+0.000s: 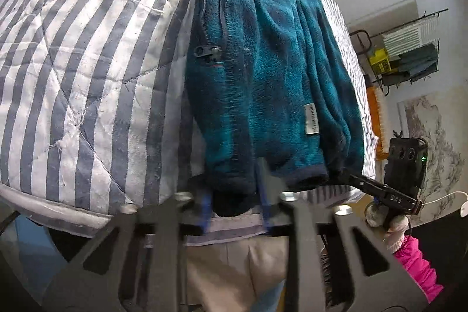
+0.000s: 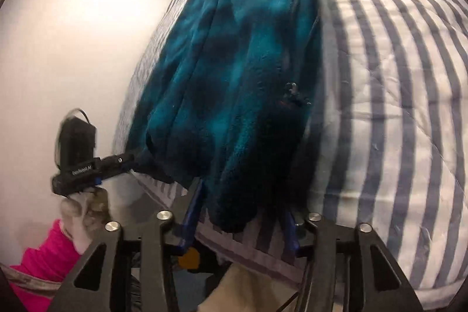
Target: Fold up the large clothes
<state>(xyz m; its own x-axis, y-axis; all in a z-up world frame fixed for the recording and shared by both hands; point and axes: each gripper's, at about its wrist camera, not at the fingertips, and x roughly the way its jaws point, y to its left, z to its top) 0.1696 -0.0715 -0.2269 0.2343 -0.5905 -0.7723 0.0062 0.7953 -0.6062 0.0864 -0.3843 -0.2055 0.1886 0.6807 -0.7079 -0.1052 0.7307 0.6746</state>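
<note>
Teal fleece jacket (image 1: 263,72) is lying lengthwise on the striped quilt (image 1: 82,54) of the bed, filling the centre of both frames, with its pocket zipper pull (image 1: 207,52) showing.

Left hand-held gripper (image 1: 237,212) is clamping the dark hem at bottom centre, fabric bunched between its blue-edged fingers (image 1: 206,212).

Right hand-held gripper (image 2: 239,220) is pinching the other hem corner at the bottom of its own view.

Person is wearing a white glove (image 1: 395,233) and pink sleeve (image 1: 418,268), lower right.

teal fleece jacket (image 1: 263,63), seemingly grey-striped white quilt (image 1: 87,48)
</note>
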